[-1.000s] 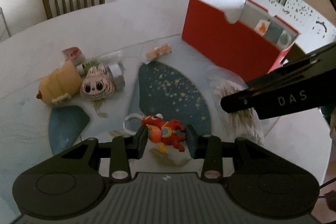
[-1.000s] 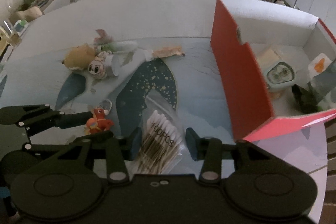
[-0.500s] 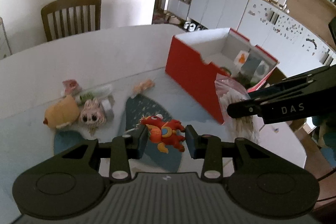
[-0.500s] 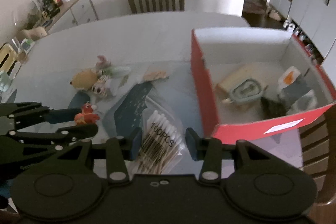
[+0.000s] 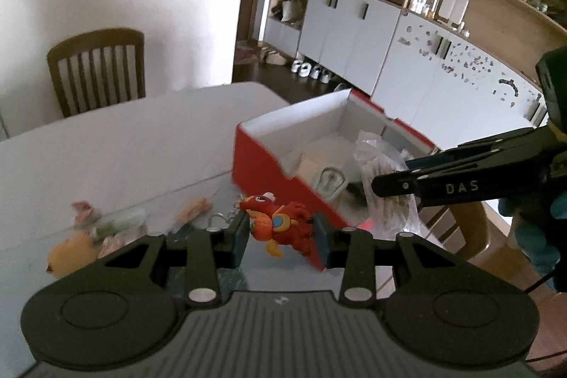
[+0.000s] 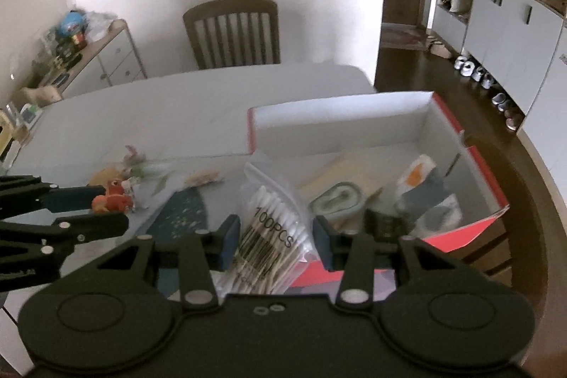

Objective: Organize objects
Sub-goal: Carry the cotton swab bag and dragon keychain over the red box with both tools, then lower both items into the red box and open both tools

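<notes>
My left gripper (image 5: 280,232) holds the small red-orange dragon figure w/ keyring (image 5: 280,222), fingers narrow on it, lifted above the table (image 5: 124,147). My right gripper (image 6: 274,240) pinches the clear plastic bag of cotton swabs (image 6: 269,225), over the near edge of the red cardboard box w/ white inside (image 6: 340,126). Plush toys (image 5: 71,252) lie on the table at left.

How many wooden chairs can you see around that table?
2. One slat-backed chair stands at the table's far side against the wall. Part of another chair shows at the near right edge, beside the red box. Others may be out of view.
</notes>
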`<state>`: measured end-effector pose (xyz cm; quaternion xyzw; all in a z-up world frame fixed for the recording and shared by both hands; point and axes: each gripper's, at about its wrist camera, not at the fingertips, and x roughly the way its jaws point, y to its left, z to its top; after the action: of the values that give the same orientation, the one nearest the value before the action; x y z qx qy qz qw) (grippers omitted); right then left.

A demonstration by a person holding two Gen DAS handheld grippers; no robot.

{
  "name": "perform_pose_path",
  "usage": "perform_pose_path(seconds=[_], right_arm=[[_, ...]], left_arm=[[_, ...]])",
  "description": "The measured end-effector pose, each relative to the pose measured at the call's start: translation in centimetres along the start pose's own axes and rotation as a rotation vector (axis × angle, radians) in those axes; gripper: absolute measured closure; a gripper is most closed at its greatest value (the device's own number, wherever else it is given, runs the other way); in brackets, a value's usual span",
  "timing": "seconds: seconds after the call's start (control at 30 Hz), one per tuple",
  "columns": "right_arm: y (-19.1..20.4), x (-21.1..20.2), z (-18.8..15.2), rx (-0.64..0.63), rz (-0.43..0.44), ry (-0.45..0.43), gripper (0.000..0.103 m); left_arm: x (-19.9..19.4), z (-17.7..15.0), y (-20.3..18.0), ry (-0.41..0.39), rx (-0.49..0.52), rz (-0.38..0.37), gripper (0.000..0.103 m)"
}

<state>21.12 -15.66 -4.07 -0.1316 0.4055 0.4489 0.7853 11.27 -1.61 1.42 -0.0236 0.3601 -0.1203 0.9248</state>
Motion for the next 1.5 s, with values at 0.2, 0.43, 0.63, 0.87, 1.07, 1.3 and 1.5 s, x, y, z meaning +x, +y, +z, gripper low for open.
perform_pose_path(seconds=[0.2,0.43,0.63,0.87,1.07,1.3,1.5], right_arm=[[-3.3,-0.5,1.1,0.014,-0.025,-0.039,0.059],[-6.5,-0.4,2.6,0.017,-0.042,-0.07,0.059],[-8.1,1.1,3.3,0.015,-0.04,-0.06,0.059],[-8.5,3.1,3.3,-0.023,-0.051,-0.031,0.059],[-8.7,5.3,3.1,-0.048,-0.06,-0.001,0.059],[-8.8,7.9,2.8,-0.08,-0.063,0.044,0.059],[-8.0,9.2,1.9,-0.141,-0.04,0.109,0.059]], left_arm=[[1.3,2.7,-2.7,-0.03,0.043,0.002,0.066],[3.0,6.6,-4.7,-0.068,0.059,-0.002,0.066],[5.3,9.4,-5.8,-0.074,0.079,0.015,0.066],[9.7,10.6,-7.1,-0.025,0.107,0.063,0.066],[13.3,10.4,-7.5,0.011,0.131,0.112,0.066],[17.5,9.8,-7.3,0.082,0.136,0.154,0.066],[20.5,8.8,-7.1,0.151,0.142,0.16,0.066]])
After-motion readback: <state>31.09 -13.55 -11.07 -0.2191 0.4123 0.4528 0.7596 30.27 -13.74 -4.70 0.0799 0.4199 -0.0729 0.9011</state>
